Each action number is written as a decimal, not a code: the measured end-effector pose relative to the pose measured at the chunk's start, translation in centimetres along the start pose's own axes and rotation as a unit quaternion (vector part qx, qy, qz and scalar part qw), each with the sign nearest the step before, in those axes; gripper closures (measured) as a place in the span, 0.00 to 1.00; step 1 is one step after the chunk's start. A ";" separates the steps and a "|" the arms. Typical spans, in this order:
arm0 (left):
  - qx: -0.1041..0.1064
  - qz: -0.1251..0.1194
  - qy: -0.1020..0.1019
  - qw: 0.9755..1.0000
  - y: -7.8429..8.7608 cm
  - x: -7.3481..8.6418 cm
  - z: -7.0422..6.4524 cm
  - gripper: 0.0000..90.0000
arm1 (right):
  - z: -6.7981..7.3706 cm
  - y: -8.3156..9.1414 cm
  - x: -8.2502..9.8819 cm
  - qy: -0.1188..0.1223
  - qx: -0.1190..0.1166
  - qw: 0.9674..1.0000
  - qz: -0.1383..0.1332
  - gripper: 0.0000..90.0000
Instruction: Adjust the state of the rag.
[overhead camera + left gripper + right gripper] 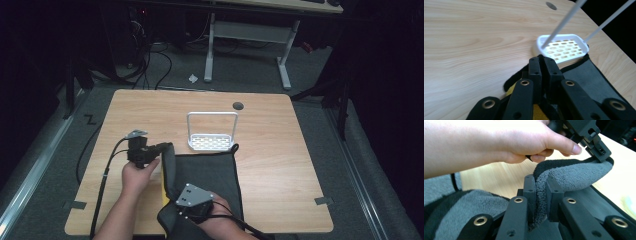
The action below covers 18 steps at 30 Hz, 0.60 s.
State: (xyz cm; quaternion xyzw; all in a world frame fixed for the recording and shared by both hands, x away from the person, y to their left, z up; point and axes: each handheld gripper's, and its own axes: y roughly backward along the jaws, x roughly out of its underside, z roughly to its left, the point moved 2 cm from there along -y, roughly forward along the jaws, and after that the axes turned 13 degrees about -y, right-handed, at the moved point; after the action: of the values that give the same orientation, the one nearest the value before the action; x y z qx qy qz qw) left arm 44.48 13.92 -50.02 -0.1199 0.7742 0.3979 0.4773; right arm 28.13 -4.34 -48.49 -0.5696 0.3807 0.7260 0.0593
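The dark grey towel (205,175) lay on the near half of the worktop (150,115), its far edge just touching the white slotted rack (212,142) with the tall wire handle, and its left hem was lifted off the wood in a soft ridge. The left hand-held gripper (167,147) was clenched on the far end of that hem; in its own view the jaws stood pressed together with only the thin edge of cloth between them, so I could not quite make out how much fabric they had. The right hand-held gripper (540,192) was grasping the same hem nearer the person, the plush pile pinched and bulging between its pads (554,195). It looked light, limp and thick-napped, so it would sag and drape wherever it was not supported, and it would fold rather than slide. A yellow layer (511,91) peeked out underneath, perhaps a second cloth or the reverse face. The bound black hem (574,65) seemed the best place to grip: firmer than the pile and less likely to slip, with the two grips kept well apart along one edge so the sheet hung flat.
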 end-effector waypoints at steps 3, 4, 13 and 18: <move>0.006 -0.001 -0.009 1.000 -1.8 -0.6 -1.8 0.95 | -1.0 1.0 0.7 -0.004 0.009 1.000 0.001 0.91; 0.008 -0.003 -0.011 1.000 -2.4 -0.8 -2.4 0.95 | -1.9 1.9 1.4 -0.009 0.017 1.000 0.003 0.91; 0.014 0.002 -0.020 1.000 -6.4 -1.6 -6.2 0.94 | -4.8 5.4 3.5 -0.036 0.045 0.998 0.004 0.90; 0.021 0.011 -0.024 0.999 -7.7 -1.5 -7.6 0.94 | -5.7 7.0 4.9 -0.045 0.060 0.997 0.009 0.90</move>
State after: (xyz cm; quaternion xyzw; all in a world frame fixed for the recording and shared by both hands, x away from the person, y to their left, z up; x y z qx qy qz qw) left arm 44.75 2.99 -50.89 -0.0923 0.7721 0.3893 0.4938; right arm 27.27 -14.54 -49.76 -0.5285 0.4257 0.7270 0.1043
